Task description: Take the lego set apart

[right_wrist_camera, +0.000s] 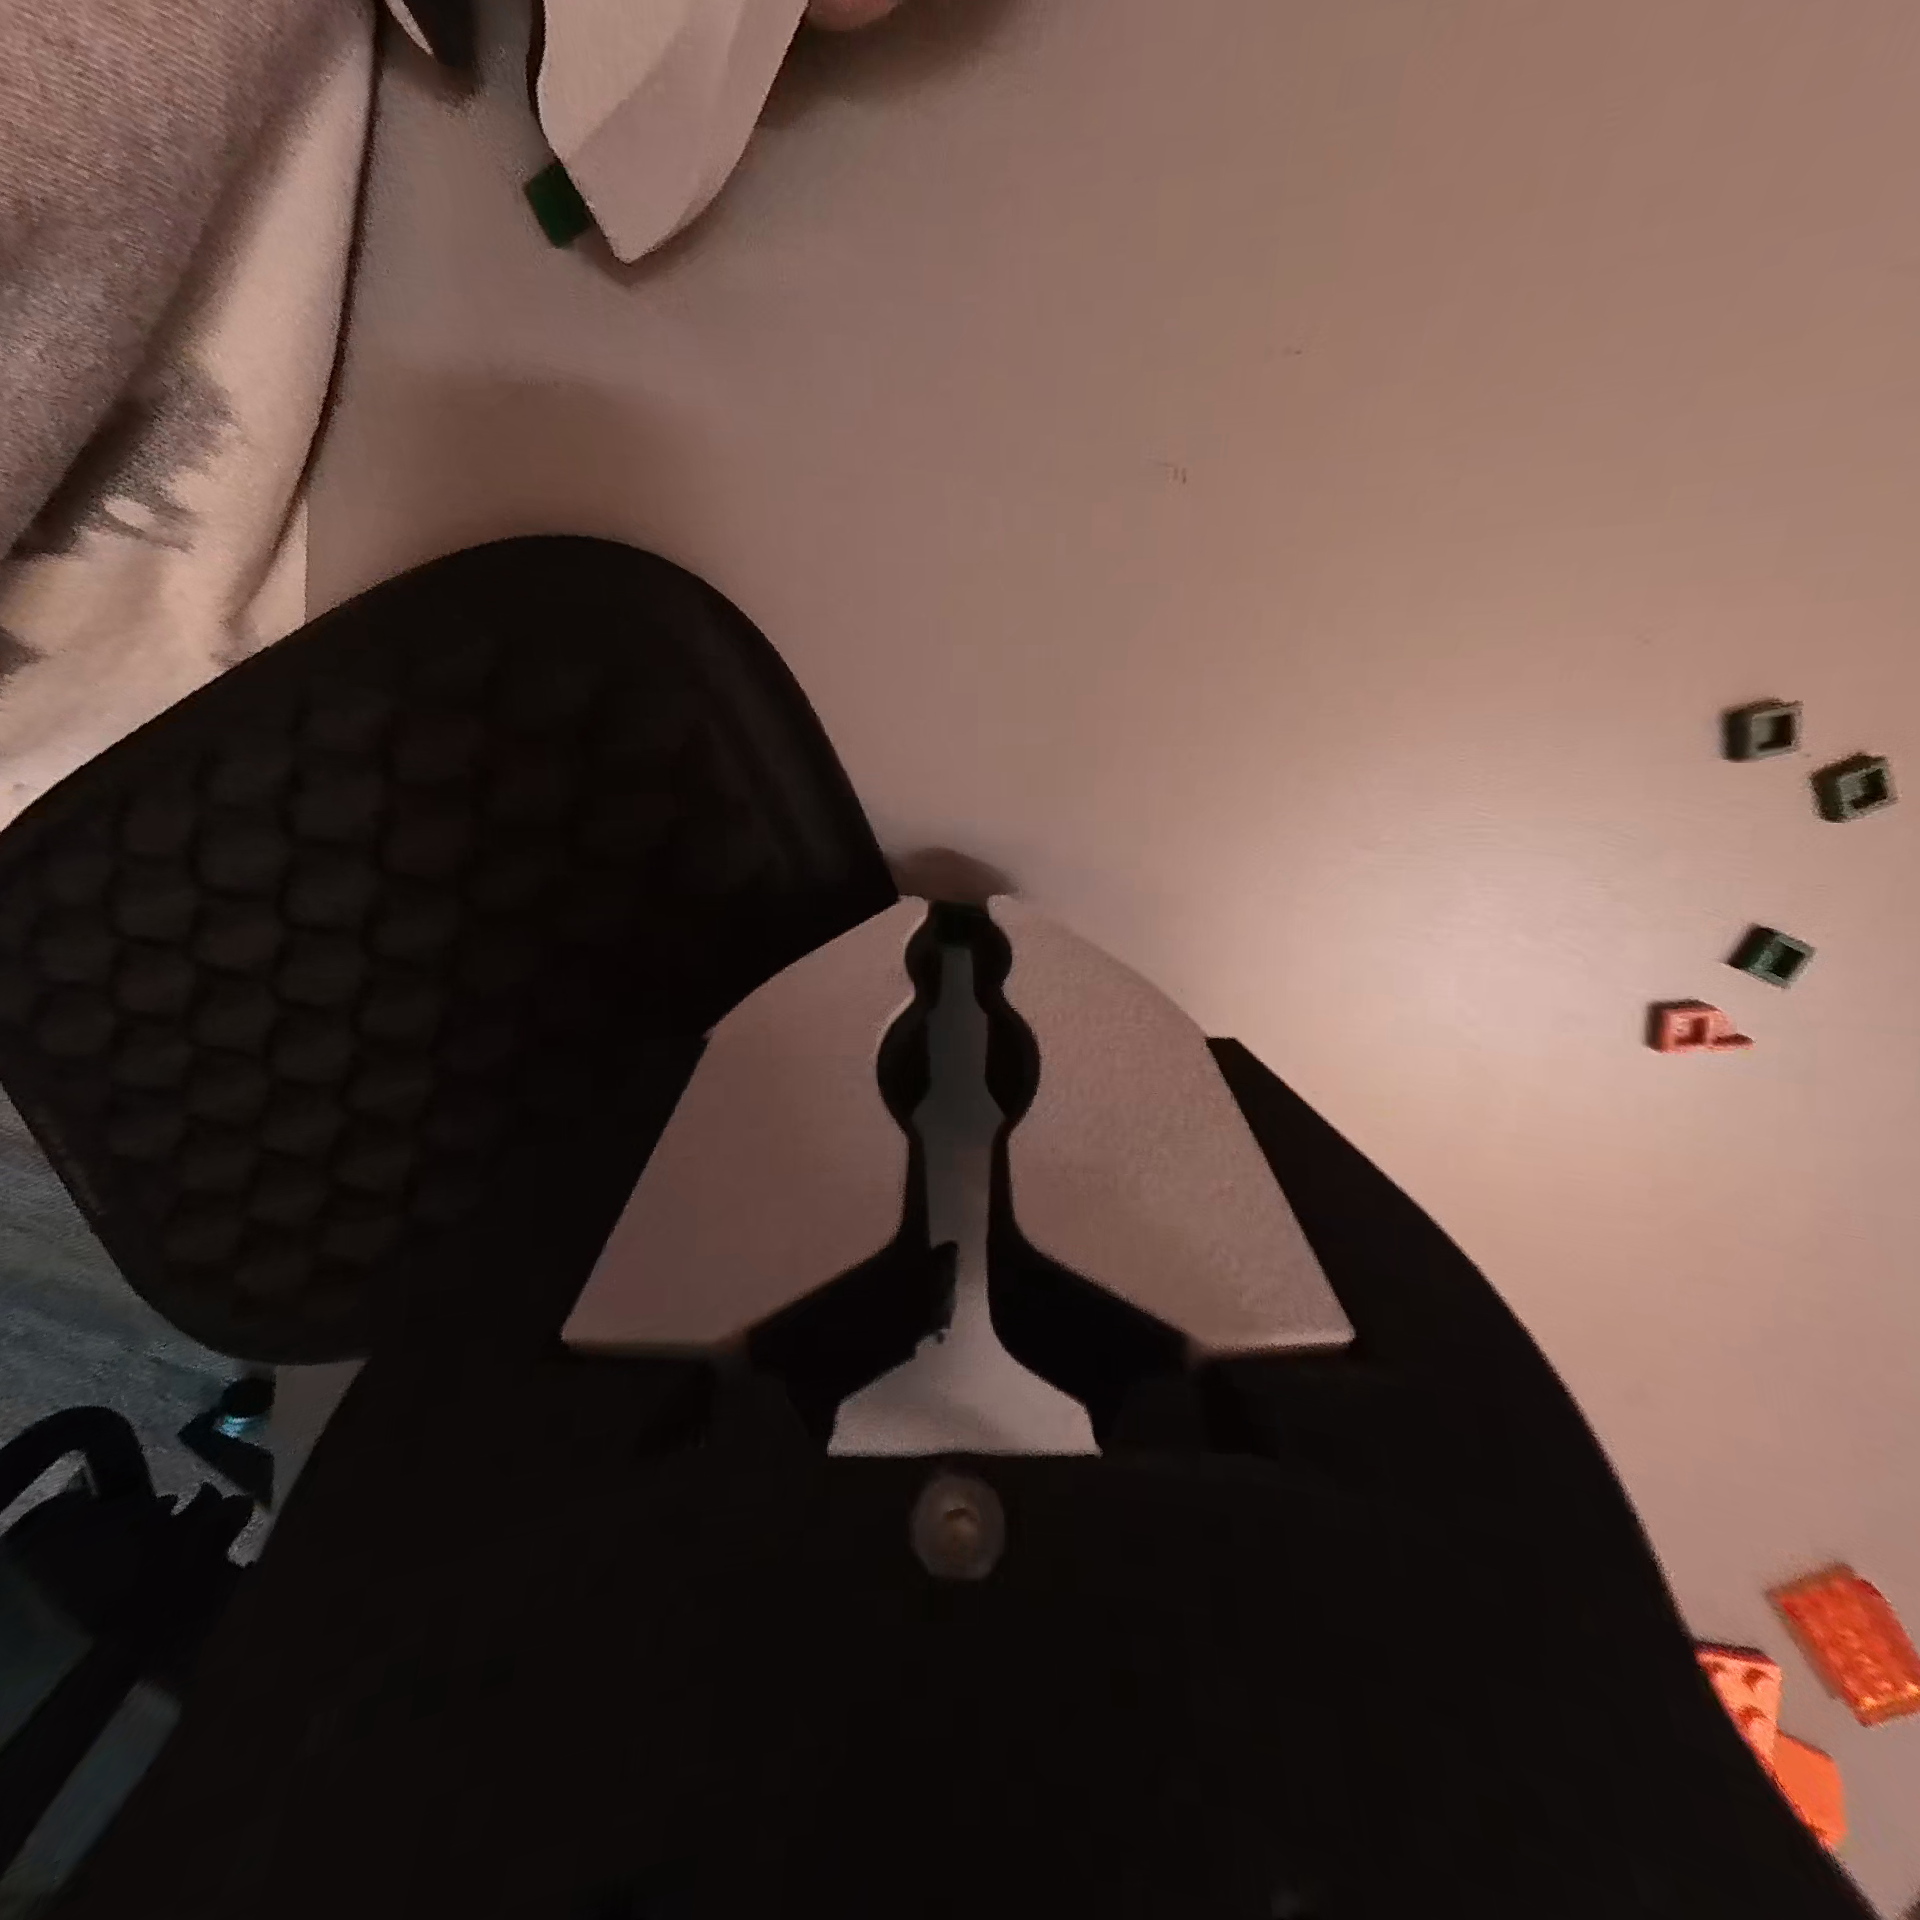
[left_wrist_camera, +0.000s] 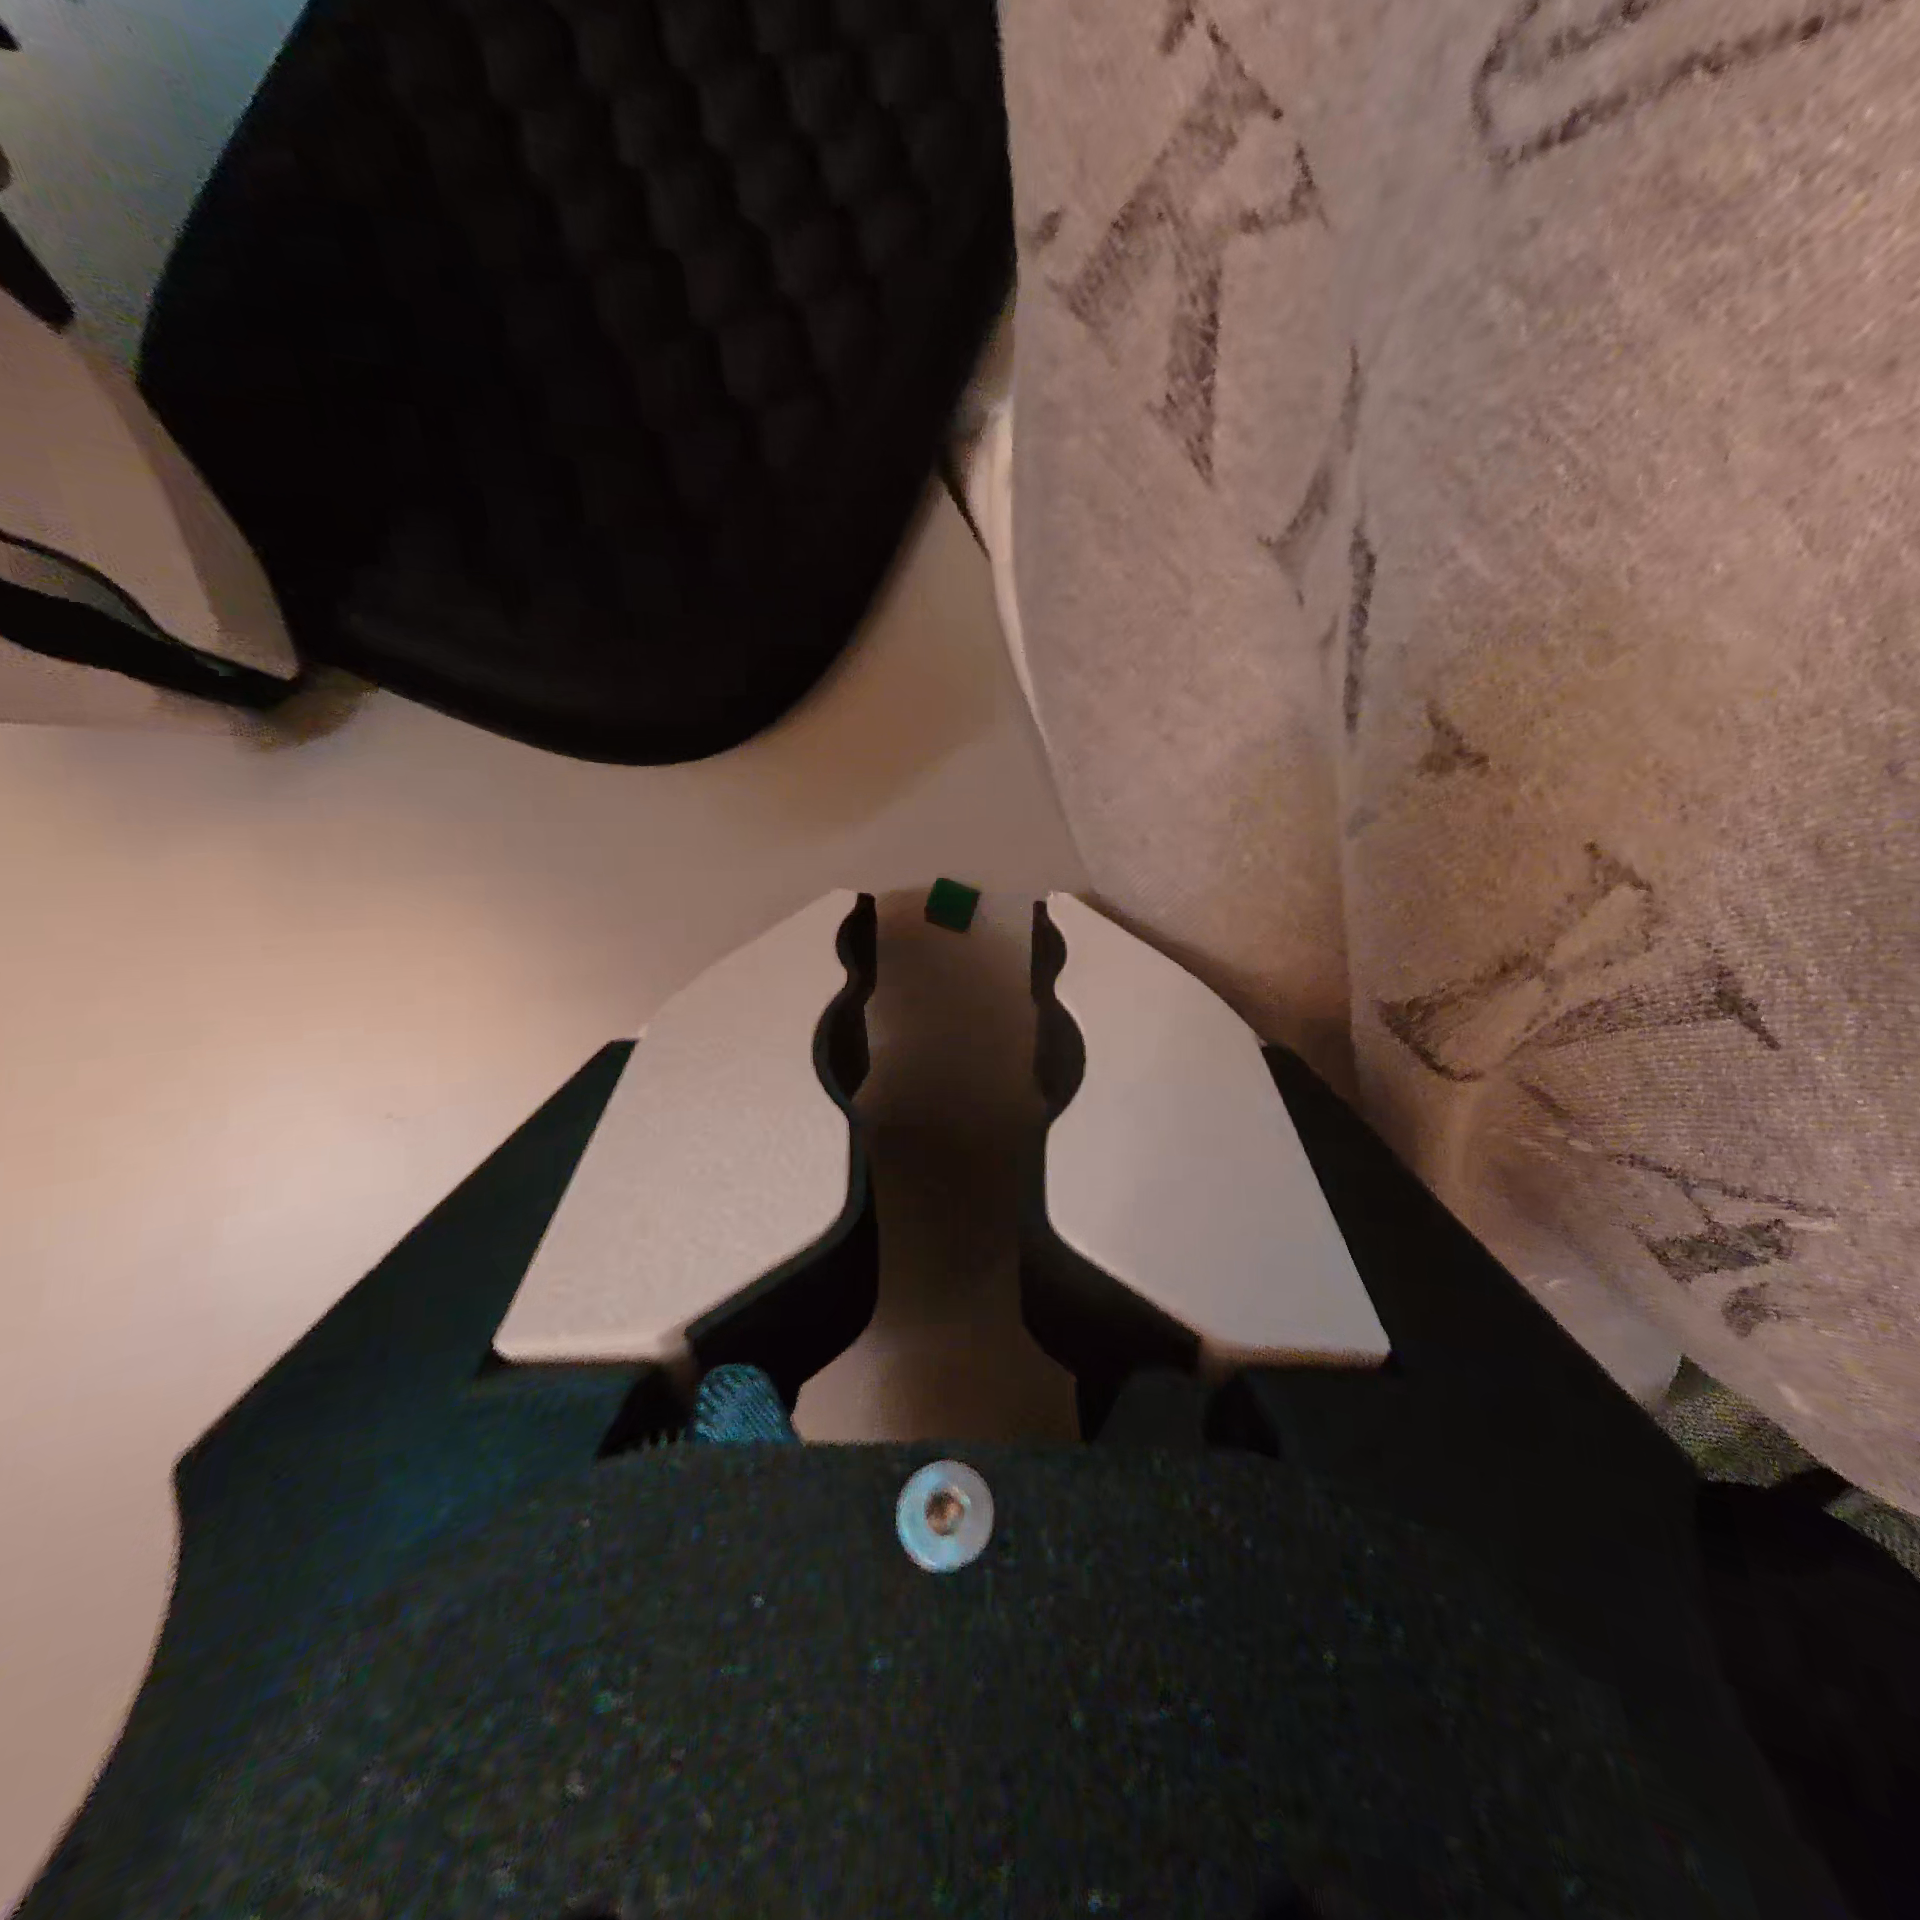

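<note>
My left gripper (left_wrist_camera: pixel 950 914) is open low over the pale table (left_wrist_camera: pixel 312 987). A small green brick (left_wrist_camera: pixel 951 900) lies on the table just ahead, between the fingertips and apart from both. In the right wrist view that same brick (right_wrist_camera: pixel 556 208) sits beside the left gripper's white finger (right_wrist_camera: pixel 655 135). My right gripper (right_wrist_camera: pixel 951 914) is nearly closed, pinching a small dark green brick (right_wrist_camera: pixel 951 923) at its tips. Loose green bricks (right_wrist_camera: pixel 1756 732) (right_wrist_camera: pixel 1855 790) (right_wrist_camera: pixel 1771 951), a red one (right_wrist_camera: pixel 1694 1029) and orange pieces (right_wrist_camera: pixel 1849 1652) lie on the table to the right.
A black mesh chair seat (left_wrist_camera: pixel 520 364) (right_wrist_camera: pixel 364 935) lies beyond the table edge. A person's pale printed shirt (left_wrist_camera: pixel 1558 623) (right_wrist_camera: pixel 135 312) fills the side next to the left gripper. Left tips to right tips: about 12 cm.
</note>
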Demonstrator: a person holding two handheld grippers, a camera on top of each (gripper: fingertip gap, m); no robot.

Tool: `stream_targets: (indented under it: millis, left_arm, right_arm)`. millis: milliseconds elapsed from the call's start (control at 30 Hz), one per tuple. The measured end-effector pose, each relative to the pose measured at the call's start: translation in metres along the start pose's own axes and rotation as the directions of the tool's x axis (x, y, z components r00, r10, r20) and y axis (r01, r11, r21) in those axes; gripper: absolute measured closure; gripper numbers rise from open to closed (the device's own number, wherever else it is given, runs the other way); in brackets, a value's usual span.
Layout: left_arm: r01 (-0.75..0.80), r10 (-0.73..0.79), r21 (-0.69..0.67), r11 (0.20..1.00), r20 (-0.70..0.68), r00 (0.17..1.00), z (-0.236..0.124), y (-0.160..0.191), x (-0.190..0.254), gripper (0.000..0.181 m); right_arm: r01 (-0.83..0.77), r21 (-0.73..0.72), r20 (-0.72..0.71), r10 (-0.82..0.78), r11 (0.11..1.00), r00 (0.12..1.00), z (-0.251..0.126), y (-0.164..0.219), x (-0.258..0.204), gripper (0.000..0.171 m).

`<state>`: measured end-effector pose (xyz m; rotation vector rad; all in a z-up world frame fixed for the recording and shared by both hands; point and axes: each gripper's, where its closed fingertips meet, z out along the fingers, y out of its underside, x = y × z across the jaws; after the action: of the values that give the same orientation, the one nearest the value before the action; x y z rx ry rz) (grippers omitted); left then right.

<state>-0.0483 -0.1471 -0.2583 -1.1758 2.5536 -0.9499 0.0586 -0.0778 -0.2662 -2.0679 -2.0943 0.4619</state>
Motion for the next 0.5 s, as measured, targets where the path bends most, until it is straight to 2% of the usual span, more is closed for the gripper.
stream_targets:
  millis: [167,300,500]
  left_arm:
    - [-0.013,0.013,-0.019,1.0,0.001,1.0,0.005,0.003,0.002,0.154]
    - [-0.024,0.024,-0.022,0.999,0.016,1.0,0.008,0.002,-0.001,0.158]
    - [-0.031,0.033,-0.029,0.999,0.055,0.998,0.009,0.0,-0.011,0.171]
  right_arm:
    - [-0.025,0.016,-0.063,0.026,1.0,0.998,-0.001,0.002,0.009,0.171]
    - [-0.072,0.102,-0.077,0.08,0.992,0.994,-0.005,-0.001,0.022,0.171]
    - [-0.109,0.179,-0.156,0.137,0.978,0.978,-0.021,0.002,0.051,0.171]
